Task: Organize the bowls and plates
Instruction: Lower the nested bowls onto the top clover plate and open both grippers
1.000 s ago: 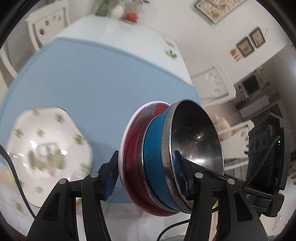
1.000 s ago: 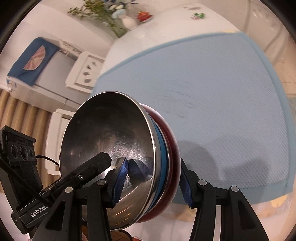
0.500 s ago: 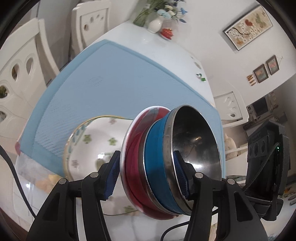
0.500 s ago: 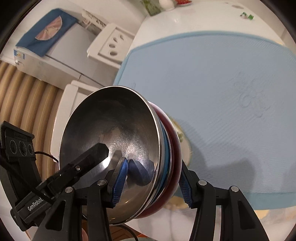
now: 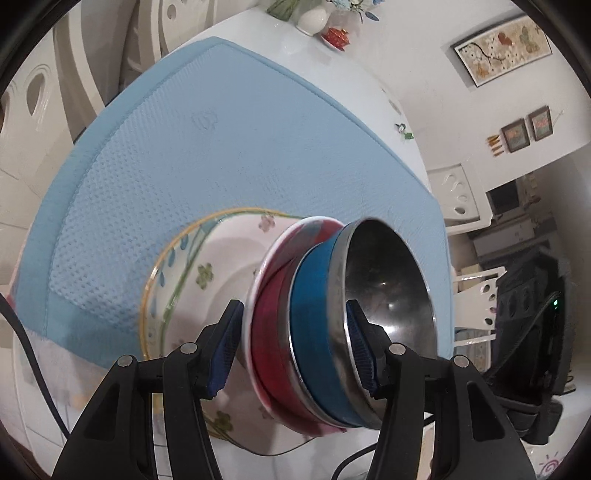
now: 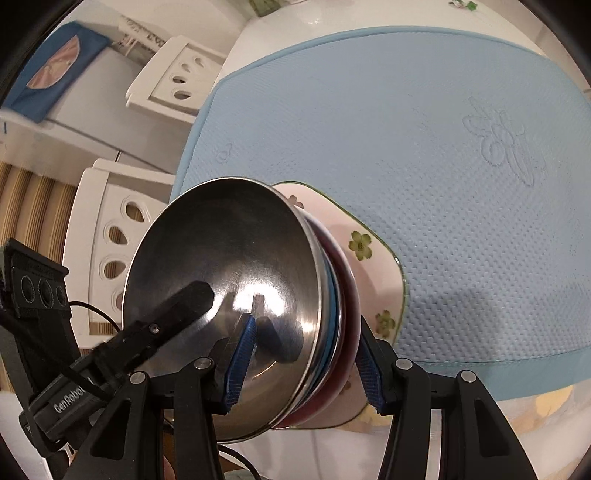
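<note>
A stack of nested bowls, a steel bowl (image 5: 388, 280) inside a blue bowl (image 5: 314, 332) inside a red bowl (image 5: 269, 332), hangs tilted on its side. My left gripper (image 5: 293, 350) is shut on one side of the stack, one pad inside the steel bowl and one against the red bowl. On the opposite side my right gripper (image 6: 306, 369) is shut on the steel bowl (image 6: 229, 258) and its stack the same way. Just beyond the stack, a floral plate (image 5: 192, 280) lies at the near edge of the blue mat (image 5: 221, 147). The stack hides part of the floral plate (image 6: 373, 266).
The blue mat (image 6: 443, 184) covers most of a white table. White chairs (image 6: 110, 236) stand beside it, and a white fridge (image 6: 66, 110) stands behind them. A vase of flowers (image 5: 314, 16) and a small red dish (image 5: 338, 37) sit at the table's far end.
Both grippers have carried the bowl stack sideways and lower across the mat. The floral plate, off to one side a second ago, now lies right behind the stack. The grips are unchanged.
</note>
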Motion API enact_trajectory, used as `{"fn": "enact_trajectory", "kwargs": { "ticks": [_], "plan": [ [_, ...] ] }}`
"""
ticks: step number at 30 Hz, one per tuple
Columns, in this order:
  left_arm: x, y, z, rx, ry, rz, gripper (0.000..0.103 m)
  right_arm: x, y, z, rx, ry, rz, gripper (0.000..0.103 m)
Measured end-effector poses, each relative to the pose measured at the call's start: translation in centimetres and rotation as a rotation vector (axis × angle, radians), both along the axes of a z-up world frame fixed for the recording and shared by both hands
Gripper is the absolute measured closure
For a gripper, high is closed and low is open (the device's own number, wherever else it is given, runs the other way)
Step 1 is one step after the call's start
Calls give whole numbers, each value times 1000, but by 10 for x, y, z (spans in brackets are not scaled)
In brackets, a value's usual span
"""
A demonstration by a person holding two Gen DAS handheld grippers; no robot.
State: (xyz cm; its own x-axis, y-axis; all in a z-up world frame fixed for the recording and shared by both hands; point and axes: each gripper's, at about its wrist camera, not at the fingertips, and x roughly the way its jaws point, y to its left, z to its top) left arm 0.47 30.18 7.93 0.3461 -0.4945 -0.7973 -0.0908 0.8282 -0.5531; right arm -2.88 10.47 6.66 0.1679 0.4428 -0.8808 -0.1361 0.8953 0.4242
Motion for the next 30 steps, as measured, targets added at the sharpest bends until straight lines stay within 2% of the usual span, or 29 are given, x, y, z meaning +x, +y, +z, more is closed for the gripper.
{"fn": "enact_trajectory", "kwargs": {
  "ticks": [7,12,15,20,24,30],
  "plan": [
    [-9,29,14,-22,-56,13,52,-13,-1,7,12,-18,1,52],
    [-16,38,34,-2,-114,-16,51,-34,-21,38,-16,-117,-32,51],
    [-22,36,47,21,-154,-29,51,-50,-30,61,-9,-188,-34,47],
    [-39,24,80,62,-249,-34,49,-67,-12,93,4,-282,66,44],
    [-53,14,103,66,-299,-24,42,-83,2,102,-1,-309,132,44],
    [-88,-2,127,52,-328,10,41,-115,-8,116,-23,-315,125,44]
  ]
}}
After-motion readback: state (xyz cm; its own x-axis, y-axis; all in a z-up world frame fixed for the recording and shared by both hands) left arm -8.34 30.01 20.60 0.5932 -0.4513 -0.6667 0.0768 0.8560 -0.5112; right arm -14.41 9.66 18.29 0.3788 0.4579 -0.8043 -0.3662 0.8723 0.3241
